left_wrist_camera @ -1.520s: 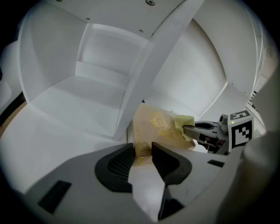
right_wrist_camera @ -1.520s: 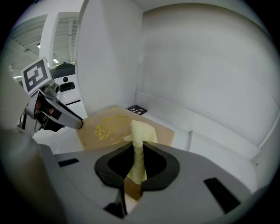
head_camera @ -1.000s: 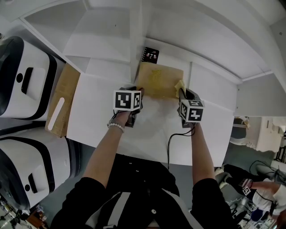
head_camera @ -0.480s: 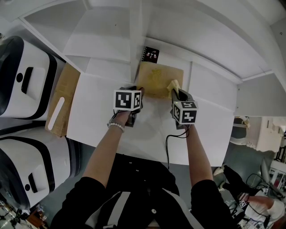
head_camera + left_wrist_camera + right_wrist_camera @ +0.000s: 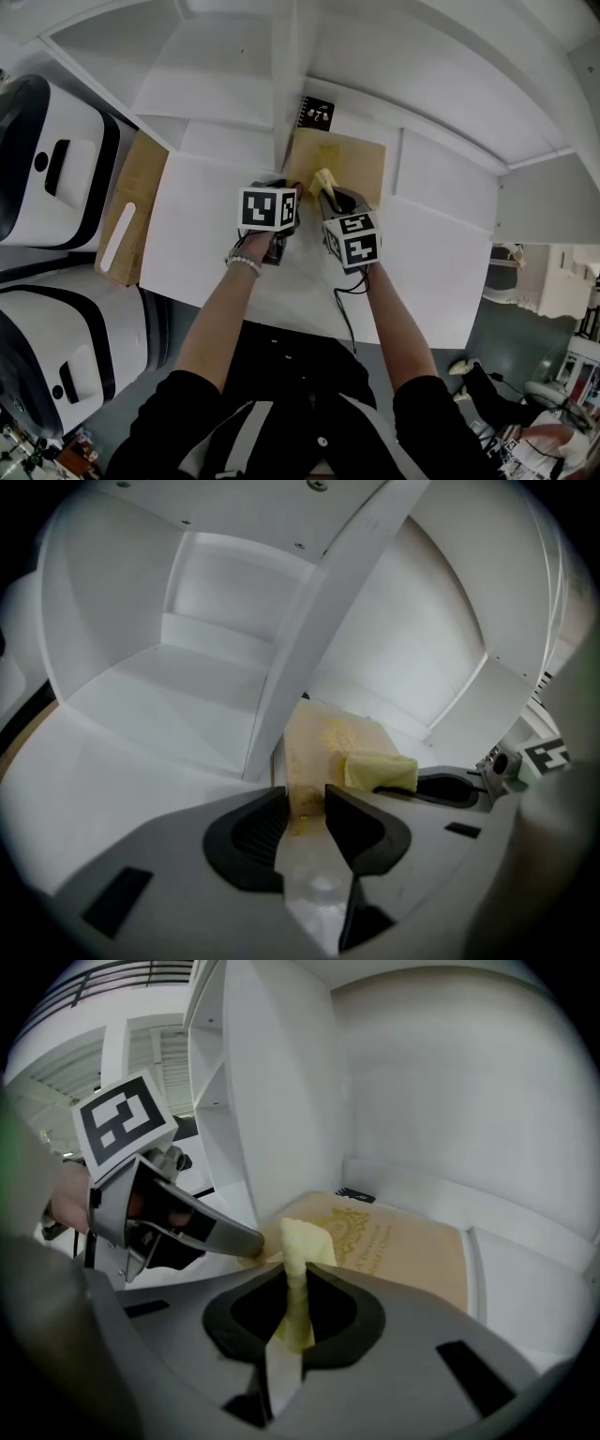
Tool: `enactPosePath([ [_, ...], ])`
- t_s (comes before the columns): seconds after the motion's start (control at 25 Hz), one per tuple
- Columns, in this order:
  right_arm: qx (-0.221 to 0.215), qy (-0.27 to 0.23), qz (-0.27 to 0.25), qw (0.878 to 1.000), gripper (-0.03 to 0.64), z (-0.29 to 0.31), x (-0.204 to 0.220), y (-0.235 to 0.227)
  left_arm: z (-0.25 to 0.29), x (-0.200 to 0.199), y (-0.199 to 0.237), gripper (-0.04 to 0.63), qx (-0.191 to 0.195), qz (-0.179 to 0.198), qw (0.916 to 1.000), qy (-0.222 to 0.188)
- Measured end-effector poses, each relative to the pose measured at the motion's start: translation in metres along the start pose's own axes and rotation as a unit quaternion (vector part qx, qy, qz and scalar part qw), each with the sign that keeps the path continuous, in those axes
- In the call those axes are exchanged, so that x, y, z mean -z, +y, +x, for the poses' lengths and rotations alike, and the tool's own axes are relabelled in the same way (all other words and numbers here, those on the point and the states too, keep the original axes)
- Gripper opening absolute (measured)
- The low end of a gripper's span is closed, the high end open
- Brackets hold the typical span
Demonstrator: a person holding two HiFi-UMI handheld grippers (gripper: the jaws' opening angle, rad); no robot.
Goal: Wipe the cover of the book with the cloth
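Observation:
A tan book (image 5: 347, 161) with a gold emblem lies flat on the white shelf board, beside an upright divider (image 5: 286, 84). My left gripper (image 5: 289, 191) is shut on the book's near left corner, and the tan cover (image 5: 323, 742) runs in between its jaws (image 5: 306, 803). My right gripper (image 5: 330, 197) is shut on a folded yellow cloth (image 5: 322, 180). The cloth (image 5: 302, 1239) stands out of the jaws (image 5: 298, 1283) and rests on the left part of the cover (image 5: 403, 1241), close to the left gripper's tips (image 5: 251, 1243).
A small black spiral notebook (image 5: 317, 114) lies behind the book. At the left a wooden board (image 5: 127, 225) leans beside two white and black machines (image 5: 47, 169). White shelf walls enclose the back and right. A person's foot shows on the floor at lower right.
My right gripper has carried the cloth leftward over the cover, from the book's right edge to near its left side. The left gripper and the book have stayed still.

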State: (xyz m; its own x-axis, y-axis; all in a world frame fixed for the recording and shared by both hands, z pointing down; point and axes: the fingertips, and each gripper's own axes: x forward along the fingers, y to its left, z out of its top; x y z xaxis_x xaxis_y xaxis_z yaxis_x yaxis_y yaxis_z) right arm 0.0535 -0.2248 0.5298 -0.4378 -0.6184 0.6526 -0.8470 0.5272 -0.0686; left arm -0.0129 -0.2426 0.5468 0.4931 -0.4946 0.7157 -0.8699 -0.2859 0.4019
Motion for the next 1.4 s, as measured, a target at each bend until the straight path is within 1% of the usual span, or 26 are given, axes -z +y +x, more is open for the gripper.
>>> enactPosePath([
  [0.2, -0.014, 0.002, -0.019, 1.000, 0.038, 0.008, -0.003, 0.020, 0.000, 0.000, 0.000, 0.132, 0.000, -0.001, 1.0000, 0.000],
  [0.52, 0.002, 0.002, -0.036, 0.999, 0.038, 0.001, 0.004, 0.013, 0.000, 0.000, 0.001, 0.132, 0.000, -0.006, 1.0000, 0.000],
  [0.92, 0.055, 0.003, 0.006, 0.998, 0.038, -0.027, 0.031, -0.027, 0.000, 0.000, 0.001, 0.132, 0.003, -0.005, 1.0000, 0.002],
  [1.2, 0.094, 0.011, 0.032, 0.995, 0.038, -0.051, 0.050, -0.064, 0.000, 0.000, 0.000, 0.132, 0.006, -0.004, 1.0000, 0.004],
  [1.4, 0.121, 0.017, 0.040, 0.992, 0.038, -0.066, 0.061, -0.087, 0.000, 0.000, 0.000, 0.132, 0.007, -0.003, 1.0000, 0.005],
])
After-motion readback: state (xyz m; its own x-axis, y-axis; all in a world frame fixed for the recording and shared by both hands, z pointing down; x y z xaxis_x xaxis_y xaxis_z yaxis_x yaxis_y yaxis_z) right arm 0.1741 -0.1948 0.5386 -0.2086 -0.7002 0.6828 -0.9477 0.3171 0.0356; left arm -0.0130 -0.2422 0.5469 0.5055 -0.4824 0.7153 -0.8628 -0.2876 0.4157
